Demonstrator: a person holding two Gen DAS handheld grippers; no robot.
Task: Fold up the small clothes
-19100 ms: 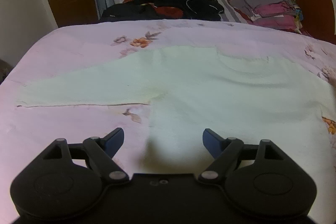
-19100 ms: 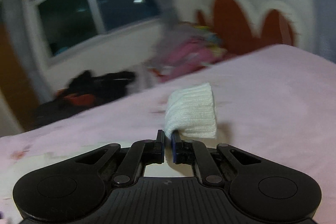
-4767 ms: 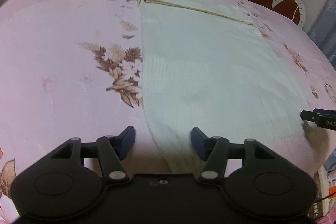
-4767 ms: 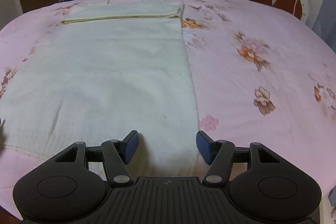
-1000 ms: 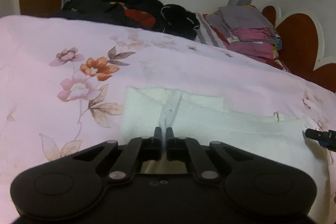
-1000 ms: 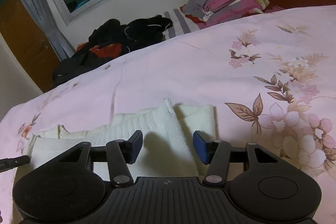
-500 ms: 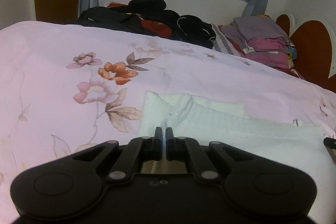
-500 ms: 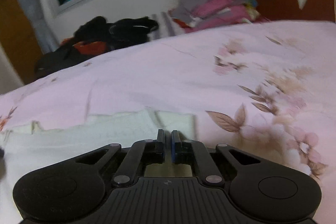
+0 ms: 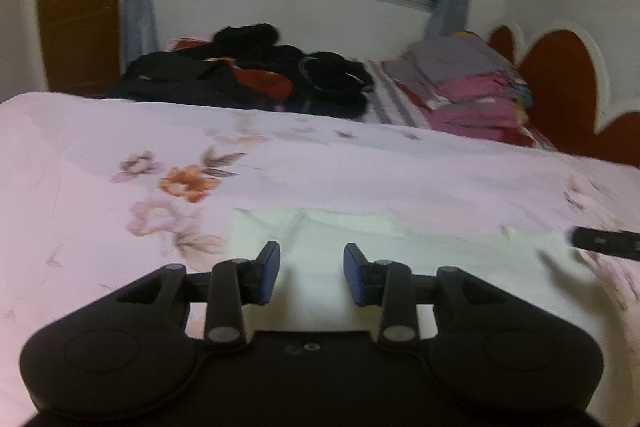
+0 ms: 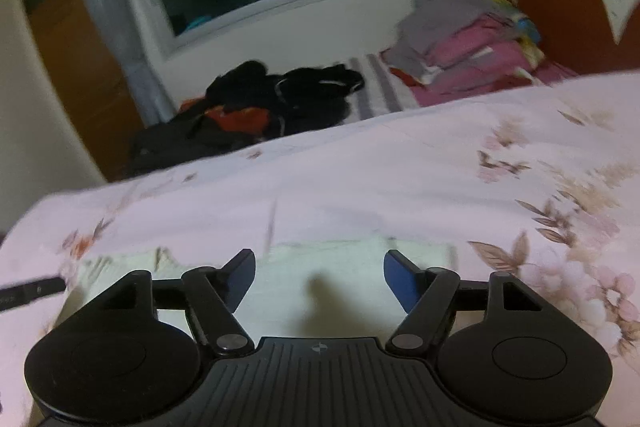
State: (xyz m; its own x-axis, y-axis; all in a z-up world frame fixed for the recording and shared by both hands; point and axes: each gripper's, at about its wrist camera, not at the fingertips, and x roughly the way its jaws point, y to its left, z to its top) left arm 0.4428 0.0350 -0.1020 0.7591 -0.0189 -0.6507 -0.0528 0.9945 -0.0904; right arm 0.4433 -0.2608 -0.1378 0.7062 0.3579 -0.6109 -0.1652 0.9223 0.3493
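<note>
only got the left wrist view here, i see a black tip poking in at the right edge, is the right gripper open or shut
Observer: Open. In the right wrist view the right gripper has its jaws spread wide over the cream folded garment, gripping nothing.
Operator: what's right of the garment past that gripper, my view cuts off
Observer: Bare pink floral bedspread, with a brown leaf and pink flower print just beyond the garment's right edge.
Operator: does my gripper show up over there
Observer: Yes, the black tip of the left gripper enters at the left edge, by the garment's left end.
</note>
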